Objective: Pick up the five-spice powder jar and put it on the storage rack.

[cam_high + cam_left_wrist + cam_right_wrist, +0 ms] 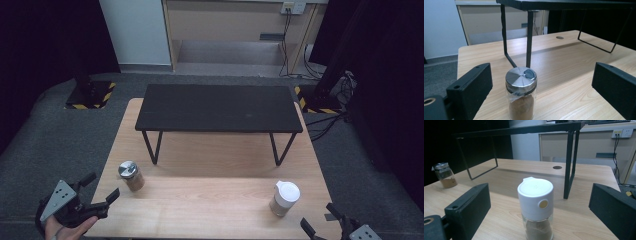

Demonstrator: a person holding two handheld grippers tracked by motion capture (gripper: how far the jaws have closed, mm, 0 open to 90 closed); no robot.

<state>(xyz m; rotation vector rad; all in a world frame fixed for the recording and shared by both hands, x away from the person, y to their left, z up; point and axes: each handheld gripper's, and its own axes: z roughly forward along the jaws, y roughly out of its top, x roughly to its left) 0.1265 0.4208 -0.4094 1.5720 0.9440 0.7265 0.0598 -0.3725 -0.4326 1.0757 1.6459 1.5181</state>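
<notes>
A small glass jar of brown spice with a metal lid [131, 175] [521, 92] stands on the wooden table [210, 200] near its left edge. My left gripper [104, 186] [541, 75] is open just left of it, and the jar sits ahead between the wide jaws without touching them. A second jar with a white cap [285, 197] [536, 205] stands at the front right. My right gripper [317, 216] [539, 192] is open at the table's front right corner, facing that jar. Farther off in the right gripper view stands the metal-lid jar [445, 176].
A black shelf on thin wire legs [218, 107] spans the back half of the table, with room under it. Grey carpet surrounds the table. Cables [320, 125] and a stand base with striped tape [90, 95] lie on the floor beyond.
</notes>
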